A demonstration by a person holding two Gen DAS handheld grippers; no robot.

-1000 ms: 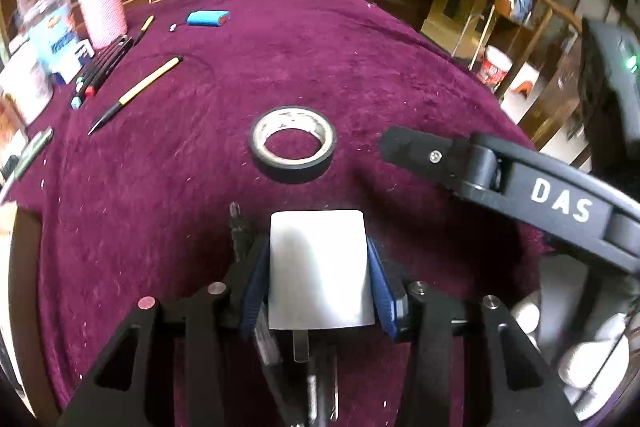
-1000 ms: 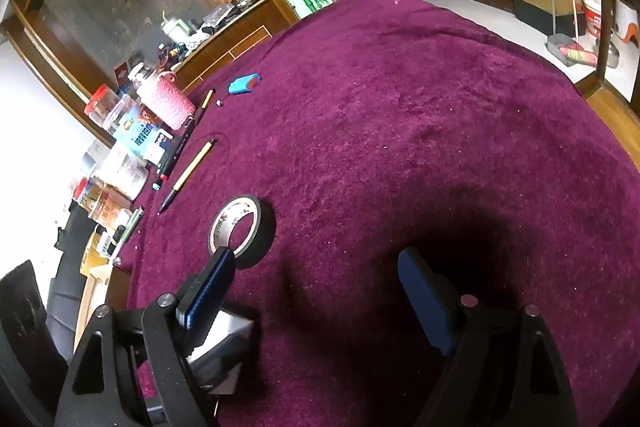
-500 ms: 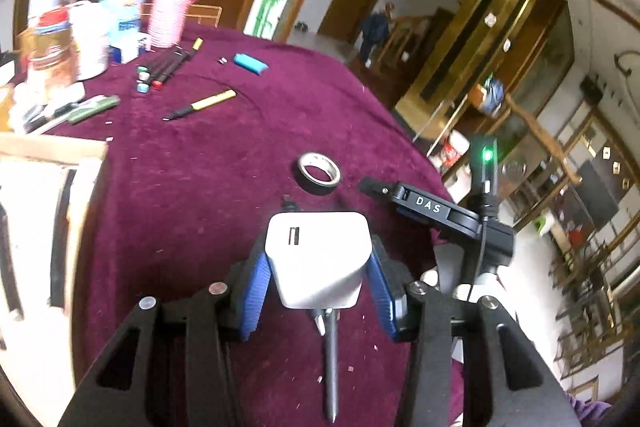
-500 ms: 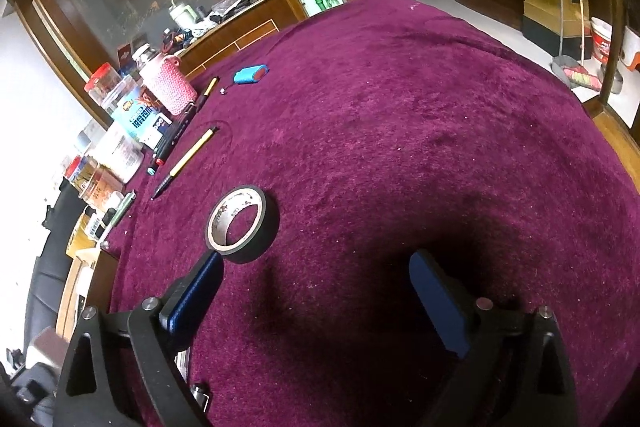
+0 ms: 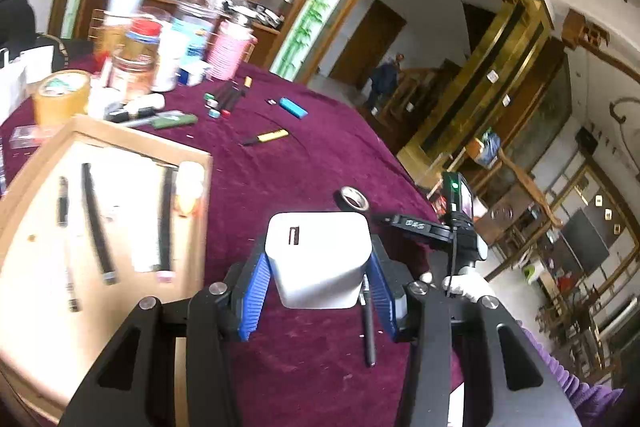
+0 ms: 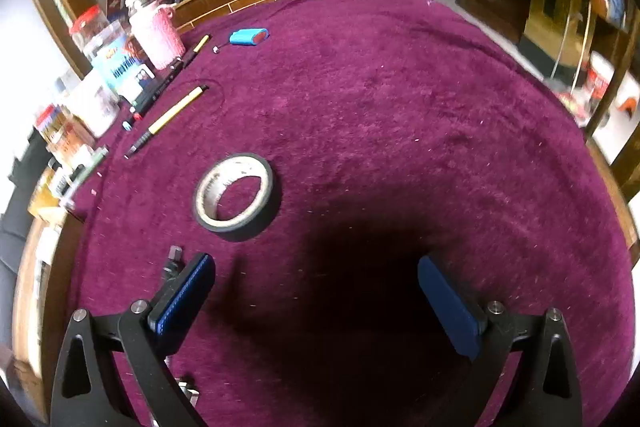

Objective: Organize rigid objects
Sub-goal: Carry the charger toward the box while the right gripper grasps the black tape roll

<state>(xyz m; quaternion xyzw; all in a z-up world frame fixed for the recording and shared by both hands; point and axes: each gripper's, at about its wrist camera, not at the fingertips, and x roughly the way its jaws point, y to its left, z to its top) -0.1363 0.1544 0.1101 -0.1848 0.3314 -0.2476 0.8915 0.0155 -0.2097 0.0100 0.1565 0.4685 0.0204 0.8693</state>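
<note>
Left claw [image 5: 318, 291] is clamped on a white charger block [image 5: 318, 259], blue pads pressing both its sides, held up off the maroon surface [image 5: 280, 179]. In the left wrist view the block sits at center bottom. A cardboard tray [image 5: 52, 147] fills the left of the frame, with several pens in it; they are blurred. A dark pen [image 5: 368, 327] lies on the surface just right of the block. Tape roll [image 5: 354, 198] is above and right of the block, right claw's arm just beside it.

Right claw [image 6: 316, 303]: jaws opening, nothing between them, only bare cloth and shadow. In the right wrist view the tape roll [image 6: 234, 197] lies flat just above the left finger, not touching. Yellow pen [image 6: 168, 119] is upper left, blue lighter [image 6: 248, 36] further up, jars [image 6: 96, 39] along the left edge.
</note>
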